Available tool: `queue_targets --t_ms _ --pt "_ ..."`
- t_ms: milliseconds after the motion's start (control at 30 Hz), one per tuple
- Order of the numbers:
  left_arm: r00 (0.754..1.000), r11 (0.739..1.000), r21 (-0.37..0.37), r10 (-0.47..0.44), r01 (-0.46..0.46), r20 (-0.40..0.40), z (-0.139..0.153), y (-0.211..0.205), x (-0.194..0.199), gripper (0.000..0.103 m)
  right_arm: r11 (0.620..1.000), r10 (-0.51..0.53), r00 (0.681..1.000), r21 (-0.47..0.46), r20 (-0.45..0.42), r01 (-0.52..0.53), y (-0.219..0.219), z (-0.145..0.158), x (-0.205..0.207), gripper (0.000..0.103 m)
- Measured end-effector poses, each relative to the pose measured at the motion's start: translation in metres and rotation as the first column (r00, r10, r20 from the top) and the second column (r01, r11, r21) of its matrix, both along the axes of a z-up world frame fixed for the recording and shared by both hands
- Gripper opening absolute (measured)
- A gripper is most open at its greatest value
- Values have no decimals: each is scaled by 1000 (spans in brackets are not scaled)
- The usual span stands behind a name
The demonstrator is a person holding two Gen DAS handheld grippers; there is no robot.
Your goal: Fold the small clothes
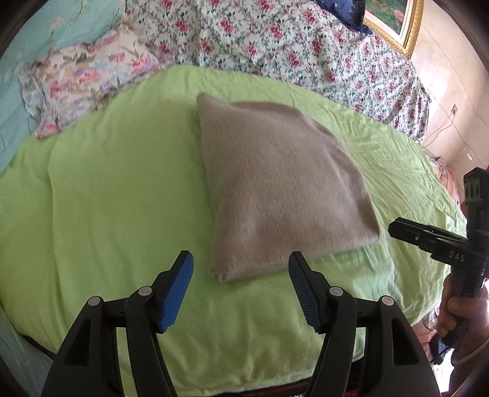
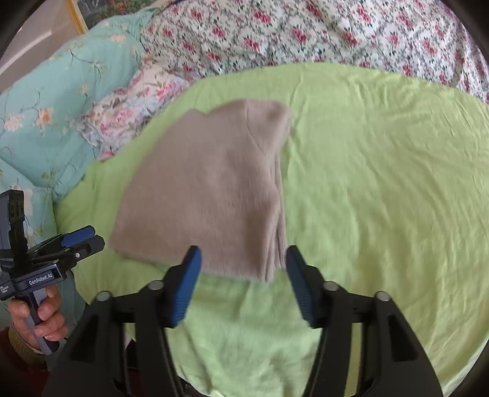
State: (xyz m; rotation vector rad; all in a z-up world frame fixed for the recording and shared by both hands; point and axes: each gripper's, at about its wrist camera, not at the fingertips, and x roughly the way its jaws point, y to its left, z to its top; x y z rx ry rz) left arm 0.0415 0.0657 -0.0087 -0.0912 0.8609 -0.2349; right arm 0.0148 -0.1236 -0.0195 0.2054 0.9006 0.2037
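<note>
A beige knitted garment [image 1: 275,183] lies folded into a thick rectangle on the lime-green sheet [image 1: 122,198]. My left gripper [image 1: 240,258] hovers open just in front of the garment's near left corner, its blue pads [image 1: 175,293] touching nothing. In the right wrist view the same garment [image 2: 207,189] rests on the sheet [image 2: 382,183], its stacked fold edges at the right. My right gripper [image 2: 243,251] stands open above the near right corner, with nothing pinched between its fingers. Each gripper also shows from the side in the other's view: the right gripper [image 1: 394,229] and the left gripper [image 2: 93,238], each held by a hand.
A rose-print quilt [image 1: 275,39] is bunched along the far side of the bed. A pastel floral pillow [image 1: 85,82] and teal bedding [image 2: 45,122] lie at the far left. A gilt-framed picture [image 1: 397,24] leans on the wall. The bed's right edge [image 1: 437,189] drops off near the right hand.
</note>
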Motion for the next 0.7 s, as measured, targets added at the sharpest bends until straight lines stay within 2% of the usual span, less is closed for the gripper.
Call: queue_targets --t_ms 67,133,267,500,700 --pt "999 1000 22 18 -19 28 12 1 2 79 1000 8 1000 0 19 -8 1 9 2 81" --pt "998 998 47 35 -38 53 23 1 3 89 1000 22 999 -12 34 -22 3 18 0 89" --pt "996 994 97 49 -55 71 38 4 -1 98 998 59 998 -38 31 -58 9 26 -9 97" --pt "992 968 237 54 -81 117 43 2 -23 102 987 118 991 -118 67 -110 13 40 -38 103" --pt "994 965 256 30 -57 108 39 -4 -31 102 973 164 984 -172 65 -151 18 40 -48 103"
